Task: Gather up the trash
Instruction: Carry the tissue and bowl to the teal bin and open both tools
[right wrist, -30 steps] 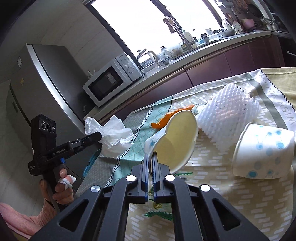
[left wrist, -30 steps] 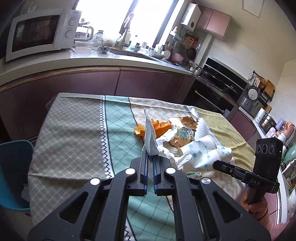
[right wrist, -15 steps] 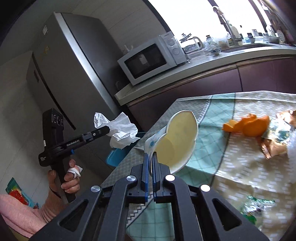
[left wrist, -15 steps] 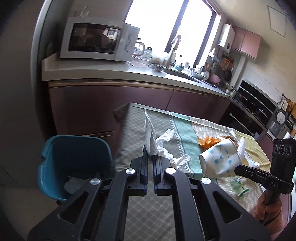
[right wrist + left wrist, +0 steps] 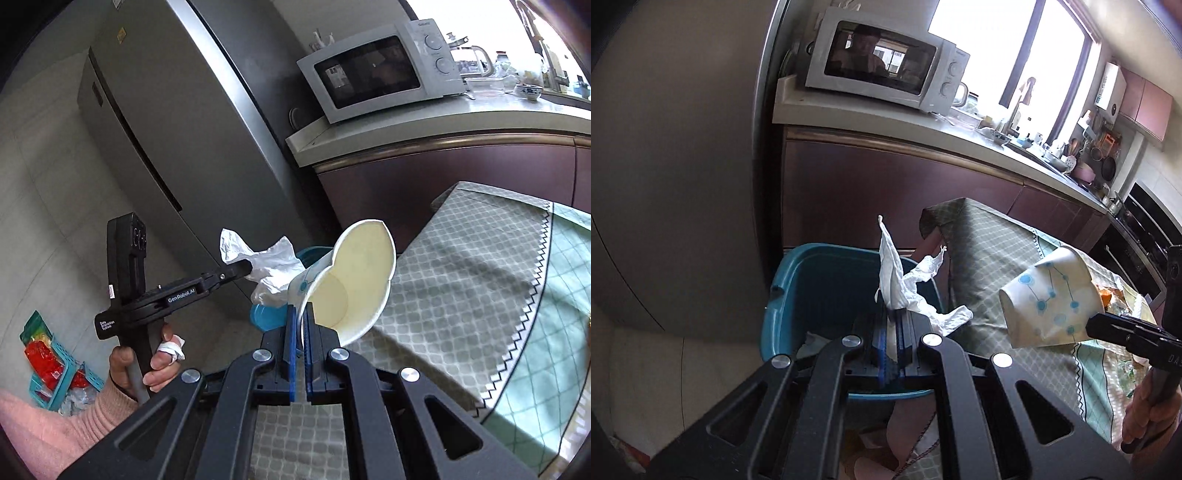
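Right wrist: paper cup (image 5: 351,280) tilted, mouth facing the camera.

Ahead stands a steel fridge (image 5: 177,122); just right of it, a white microwave (image 5: 882,62) sits on a pale counter (image 5: 886,122) over maroon cabinets (image 5: 886,199), bright window (image 5: 1015,55) beyond

Bin (image 5: 798,295) mouth open directly below left tool (image 5: 892,317); fridge (image 5: 683,166) wall left of it, draped bench (image 5: 997,258) corner right, cabinet front (image 5: 886,192) ahead.
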`<state>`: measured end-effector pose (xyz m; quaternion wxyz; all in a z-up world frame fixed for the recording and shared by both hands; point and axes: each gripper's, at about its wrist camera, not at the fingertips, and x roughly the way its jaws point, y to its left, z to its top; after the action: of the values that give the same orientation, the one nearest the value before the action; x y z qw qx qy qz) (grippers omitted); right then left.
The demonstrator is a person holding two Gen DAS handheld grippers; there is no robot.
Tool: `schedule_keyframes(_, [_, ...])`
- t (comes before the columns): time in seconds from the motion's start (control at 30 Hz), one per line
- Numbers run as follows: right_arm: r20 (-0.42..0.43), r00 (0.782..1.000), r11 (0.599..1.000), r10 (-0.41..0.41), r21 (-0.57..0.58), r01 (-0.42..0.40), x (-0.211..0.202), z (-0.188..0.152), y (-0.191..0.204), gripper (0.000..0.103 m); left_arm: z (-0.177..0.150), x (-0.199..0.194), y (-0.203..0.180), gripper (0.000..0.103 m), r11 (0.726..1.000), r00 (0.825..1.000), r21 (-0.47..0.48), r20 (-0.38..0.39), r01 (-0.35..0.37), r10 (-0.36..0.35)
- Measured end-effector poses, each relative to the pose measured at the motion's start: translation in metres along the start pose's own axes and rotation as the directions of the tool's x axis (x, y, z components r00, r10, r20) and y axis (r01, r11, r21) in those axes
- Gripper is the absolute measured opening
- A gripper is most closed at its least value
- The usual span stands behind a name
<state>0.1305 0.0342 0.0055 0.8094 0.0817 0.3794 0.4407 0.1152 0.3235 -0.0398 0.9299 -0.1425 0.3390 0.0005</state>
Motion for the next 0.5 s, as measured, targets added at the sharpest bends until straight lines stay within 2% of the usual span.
schedule_keyframes(0.17, [-0.063, 0.998, 1.000, -0.011, -0.018, 0.010, 0.038, 0.012, 0.005, 0.003, -0.004, 0.019, 0.017, 0.005, 0.999, 0.999, -0.019, -0.035, -0.026, 0.025])
schedule_keyframes(0.5, [-0.186, 0.980, 0.997, -0.072, -0.034, 0.067, 0.101, 0.019, 0.008, 0.003, -0.010, 0.051, 0.016, 0.005, 0.998, 0.994, -0.021, -0.085, -0.064, 0.062])
